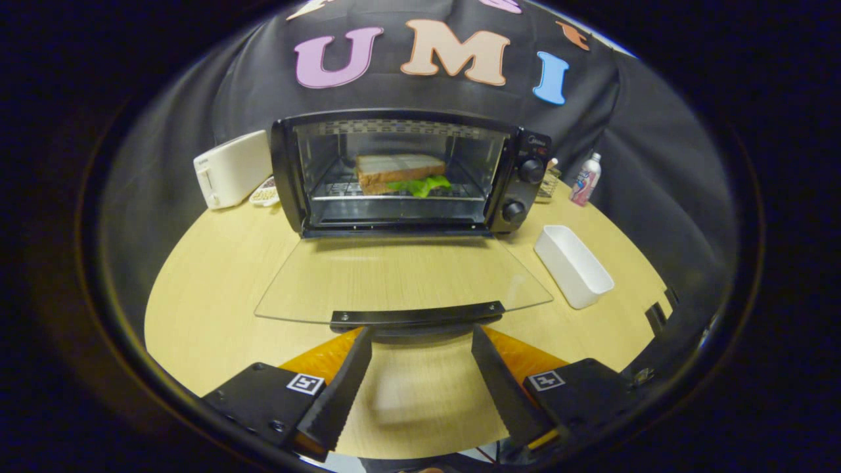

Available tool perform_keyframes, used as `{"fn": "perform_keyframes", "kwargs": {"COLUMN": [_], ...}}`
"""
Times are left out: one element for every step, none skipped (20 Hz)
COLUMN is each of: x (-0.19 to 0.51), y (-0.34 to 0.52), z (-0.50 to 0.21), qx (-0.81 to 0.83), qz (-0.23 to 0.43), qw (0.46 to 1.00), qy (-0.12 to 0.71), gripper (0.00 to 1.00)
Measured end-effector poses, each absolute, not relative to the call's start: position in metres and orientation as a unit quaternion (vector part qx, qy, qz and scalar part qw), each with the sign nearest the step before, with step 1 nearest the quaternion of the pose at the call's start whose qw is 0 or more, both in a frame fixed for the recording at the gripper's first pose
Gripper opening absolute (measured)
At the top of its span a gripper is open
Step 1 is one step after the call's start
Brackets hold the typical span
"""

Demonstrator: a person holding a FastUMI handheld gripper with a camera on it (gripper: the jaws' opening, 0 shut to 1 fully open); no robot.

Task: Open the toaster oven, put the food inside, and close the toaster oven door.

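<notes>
A black toaster oven (407, 172) stands at the back of the round wooden table (217, 289). Its glass door (401, 279) hangs fully down, lying flat toward me, with the black handle bar (417, 315) at its front edge. A sandwich (402, 173) of white bread with green lettuce sits on the wire rack inside the oven. My gripper (420, 336) is open, its two fingertips just below the door handle and spread apart, with nothing between them but bare table.
A white toaster (231, 169) stands left of the oven, with a small patterned dish (265, 192) beside it. An empty white rectangular container (573, 265) lies right of the door. A small bottle (585, 179) stands at the back right.
</notes>
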State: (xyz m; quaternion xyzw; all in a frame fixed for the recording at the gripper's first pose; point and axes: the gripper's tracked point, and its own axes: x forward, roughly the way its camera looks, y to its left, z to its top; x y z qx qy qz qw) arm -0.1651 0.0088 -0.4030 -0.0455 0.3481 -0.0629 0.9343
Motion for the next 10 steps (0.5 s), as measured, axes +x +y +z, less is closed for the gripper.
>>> {"fn": "perform_keyframes", "kwargs": {"x": [-0.162,-0.159,-0.155,-0.151,-0.147,-0.142,-0.138,-0.132,-0.128,-0.123], "y": [0.009,0.009,0.010,0.010,0.011,0.011,0.012,0.014,0.016,0.019], "z": [-0.395,-0.388,-0.381,-0.374,-0.366,-0.358,-0.350,-0.341,-0.337,-0.334], "qx": [-0.044,-0.044,-0.045,-0.048,-0.049,-0.048,-0.044,-0.038,-0.031,-0.025], "qz": [-0.063,-0.062,-0.060,-0.058,-0.057,-0.056,-0.058,-0.057,-0.054,-0.051], "qw": [0.937,0.940,0.943,0.946,0.948,0.951,0.955,0.958,0.960,0.962], "qy": [0.340,0.332,0.324,0.316,0.308,0.299,0.289,0.280,0.273,0.266], "gripper": [0.97,0.97,0.97,0.97,0.97,0.97,0.97,0.97,0.96,0.96]}}
